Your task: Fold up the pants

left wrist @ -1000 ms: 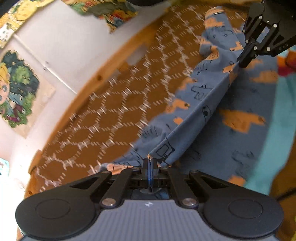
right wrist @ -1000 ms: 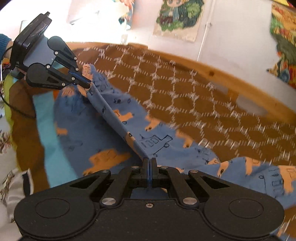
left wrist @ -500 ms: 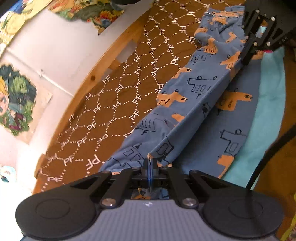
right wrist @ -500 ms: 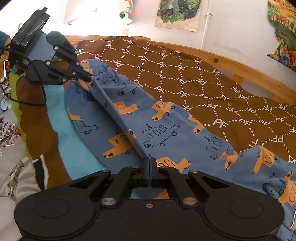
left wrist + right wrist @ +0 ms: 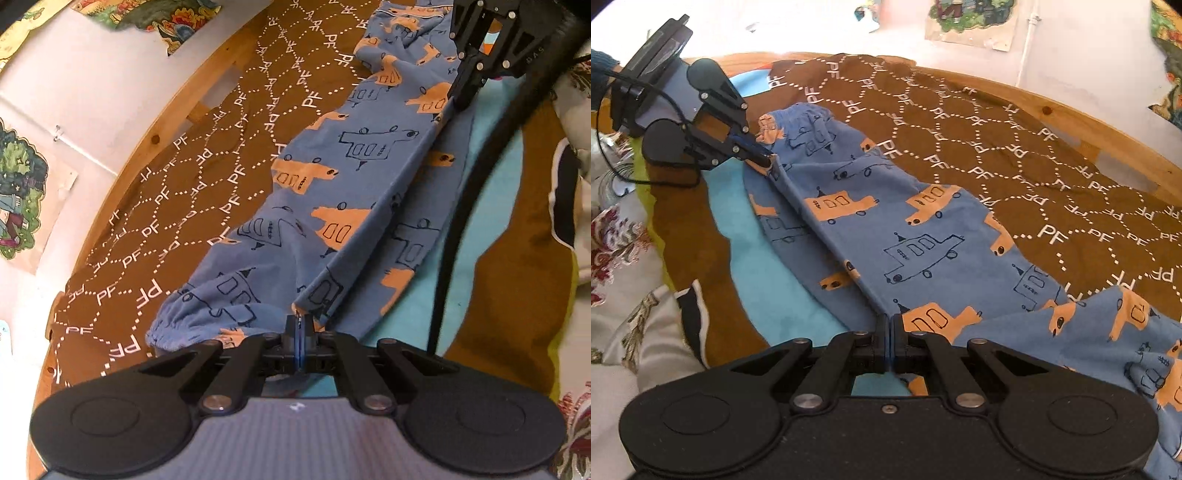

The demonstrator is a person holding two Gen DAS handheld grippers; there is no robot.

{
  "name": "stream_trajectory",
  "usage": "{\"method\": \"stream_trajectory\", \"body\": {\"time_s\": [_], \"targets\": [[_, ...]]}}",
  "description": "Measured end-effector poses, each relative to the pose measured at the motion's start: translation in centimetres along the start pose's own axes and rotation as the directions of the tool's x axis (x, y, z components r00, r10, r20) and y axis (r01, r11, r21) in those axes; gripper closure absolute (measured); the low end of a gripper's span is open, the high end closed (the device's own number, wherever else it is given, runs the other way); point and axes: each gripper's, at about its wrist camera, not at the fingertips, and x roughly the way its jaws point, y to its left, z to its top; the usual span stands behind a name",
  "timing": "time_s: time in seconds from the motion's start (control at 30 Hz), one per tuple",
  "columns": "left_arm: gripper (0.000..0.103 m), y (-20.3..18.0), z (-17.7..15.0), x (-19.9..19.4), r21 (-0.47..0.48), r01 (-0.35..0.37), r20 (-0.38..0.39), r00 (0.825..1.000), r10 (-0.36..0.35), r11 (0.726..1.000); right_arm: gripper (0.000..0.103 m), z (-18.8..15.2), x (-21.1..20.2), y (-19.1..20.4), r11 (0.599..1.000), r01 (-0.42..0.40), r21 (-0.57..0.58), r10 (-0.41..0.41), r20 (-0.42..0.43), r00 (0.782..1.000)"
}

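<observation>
Blue pants [image 5: 332,184] with orange and outlined car prints lie on a brown bedspread [image 5: 221,129]; they also show in the right wrist view [image 5: 905,229]. My left gripper [image 5: 300,321] is shut on the edge of one leg near its cuff. My right gripper [image 5: 888,321] is shut on the same leg edge further along. The edge is stretched taut between them, with the leg laid over the other leg. Each gripper shows in the other's view, the right [image 5: 463,98] at top right and the left [image 5: 764,157] at upper left.
A wooden bed rail [image 5: 177,110] runs along the white wall with posters. A turquoise and brown blanket [image 5: 783,266] lies under the near side of the pants. A black cable [image 5: 461,229] hangs across it. Floral bedding [image 5: 617,240] lies at the side.
Both grippers have lowered the held leg edge toward the bed. The leg now lies flatter over the other leg, and the grippers sit lower and nearer the turquoise blanket.
</observation>
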Motion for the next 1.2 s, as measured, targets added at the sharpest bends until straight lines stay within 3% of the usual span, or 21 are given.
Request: {"method": "stream_trajectory", "body": {"time_s": [0.47,0.53,0.57,0.63,0.7,0.8,0.87,0.93,1.0,1.07,1.17,1.2], "targets": [[0.102,-1.0,-0.5,0.7,-0.014,0.032,-0.040,0.999,-0.032,0.999,0.103,-0.4,1.0,0.3,0.998,-0.026,-0.062,0.022,-0.062,0.998],[0.089,-0.9,-0.4,0.5,-0.031,0.053,-0.035,0.998,-0.054,0.998,0.100,-0.4,0.9,0.2,0.997,-0.029,-0.065,0.025,-0.058,0.998],[0.073,-0.6,-0.4,0.2,-0.066,0.071,-0.037,0.997,-0.074,0.995,0.095,-0.3,0.7,0.1,0.998,-0.036,-0.061,0.032,-0.058,0.998],[0.062,0.2,-0.6,-0.5,-0.166,0.104,-0.015,0.994,-0.108,0.981,0.086,0.1,0.1,-0.6,0.997,-0.066,-0.040,0.064,-0.052,0.997],[0.046,1.2,-0.9,-1.3,-0.280,0.138,0.004,0.990,-0.143,0.950,0.067,0.6,-0.7,-1.7,0.996,-0.089,0.011,0.089,-0.026,0.996],[0.037,2.4,-1.3,-2.4,-0.461,0.110,0.035,0.994,-0.105,0.881,0.058,1.1,-1.6,-3.4,0.991,-0.060,0.122,0.055,0.049,0.997],[0.036,3.0,-1.5,-2.8,-0.578,0.066,0.035,0.998,-0.056,0.813,0.050,0.9,-1.4,-3.9,0.982,-0.013,0.190,-0.001,0.071,0.998],[0.036,3.4,-1.6,-2.9,-0.668,0.010,0.012,1.000,-0.003,0.745,0.048,0.4,-0.6,-3.6,0.979,0.035,0.201,-0.043,0.037,0.998],[0.036,3.9,-1.5,-3.1,-0.730,-0.026,-0.003,0.999,0.034,0.683,0.048,-0.4,0.5,-3.2,0.980,0.069,0.187,-0.066,-0.021,0.998],[0.036,4.8,-1.3,-3.1,-0.779,-0.064,-0.015,0.996,0.083,0.624,0.046,-1.0,0.8,-2.8,0.979,0.076,0.191,-0.072,-0.025,0.997],[0.036,6.2,-0.7,-2.3,-0.805,-0.151,-0.083,0.986,0.143,0.574,0.041,-0.9,0.8,-2.7,0.978,0.062,0.200,-0.060,-0.013,0.998],[0.042,6.8,-0.5,-1.6,-0.810,-0.191,-0.131,0.980,0.147,0.555,0.041,-0.9,0.7,-2.7,0.978,0.059,0.200,-0.059,-0.007,0.998]]}}
